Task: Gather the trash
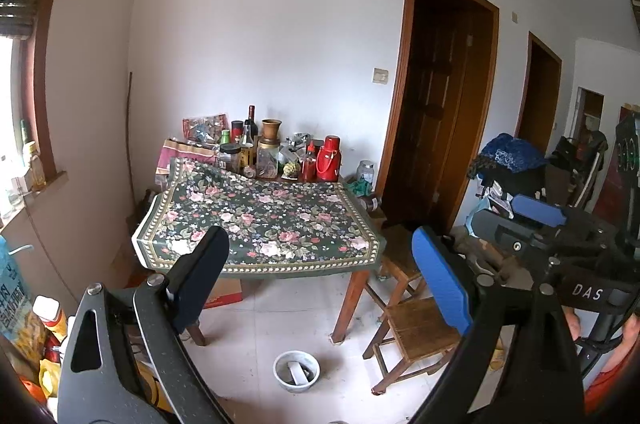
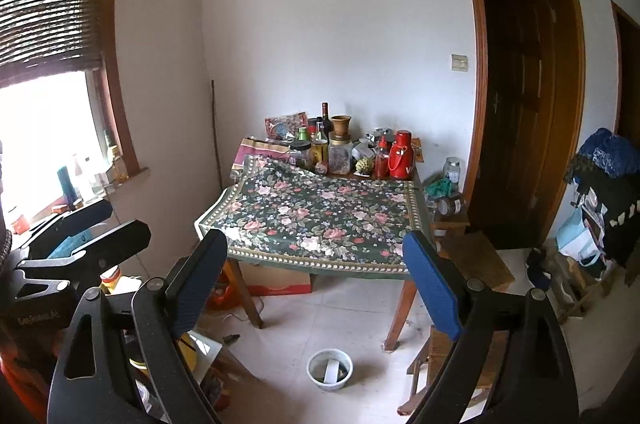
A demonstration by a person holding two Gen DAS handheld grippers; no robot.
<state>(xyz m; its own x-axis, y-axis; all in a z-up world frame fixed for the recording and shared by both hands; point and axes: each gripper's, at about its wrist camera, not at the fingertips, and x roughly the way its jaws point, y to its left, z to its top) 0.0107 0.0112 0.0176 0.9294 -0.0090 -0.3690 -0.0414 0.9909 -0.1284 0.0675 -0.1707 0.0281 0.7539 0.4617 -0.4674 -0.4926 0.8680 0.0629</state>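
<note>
Left wrist view: left gripper (image 1: 324, 280) jaws spread wide, nothing between them; right gripper (image 2: 316, 284) likewise released, above the white bowl (image 2: 329, 369) on the floor.

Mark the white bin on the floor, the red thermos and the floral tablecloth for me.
white bin (image 2: 311, 364): right wrist view, left rim.
red thermos (image 2: 401, 156): right wrist view, body.
floral tablecloth (image 1: 264, 220): left wrist view, top middle.
</note>
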